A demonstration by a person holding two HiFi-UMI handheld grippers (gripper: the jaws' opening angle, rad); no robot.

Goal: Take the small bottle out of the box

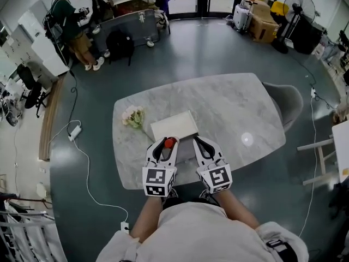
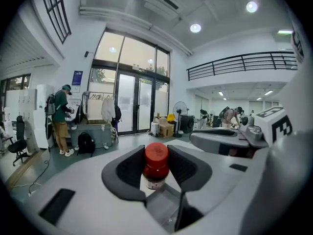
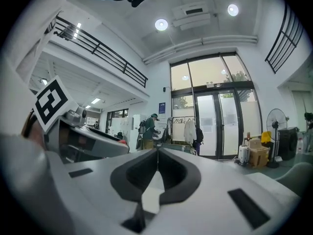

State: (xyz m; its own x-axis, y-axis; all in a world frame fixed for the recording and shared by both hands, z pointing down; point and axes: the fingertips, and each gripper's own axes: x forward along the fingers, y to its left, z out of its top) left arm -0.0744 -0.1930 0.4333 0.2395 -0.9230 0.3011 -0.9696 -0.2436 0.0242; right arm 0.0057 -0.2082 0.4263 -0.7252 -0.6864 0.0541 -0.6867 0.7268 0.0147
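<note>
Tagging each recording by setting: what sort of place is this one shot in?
Probably an open office or lab hall, not a home: a mezzanine railing, tall glass doors, and cardboard boxes near a pedestal fan.

One bottle (image 2: 156, 164), one box (image 1: 174, 126), one flower bunch (image 1: 133, 116), one table (image 1: 229, 108), two claws (image 1: 169, 142) (image 1: 197, 140)

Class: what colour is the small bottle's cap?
Red cap; the left gripper view shows it best.

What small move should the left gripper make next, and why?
Probably set the small bottle down on bare table beside the box: the left gripper holds it between its jaws, at the box's near edge, while the right gripper is shut and empty.
</note>
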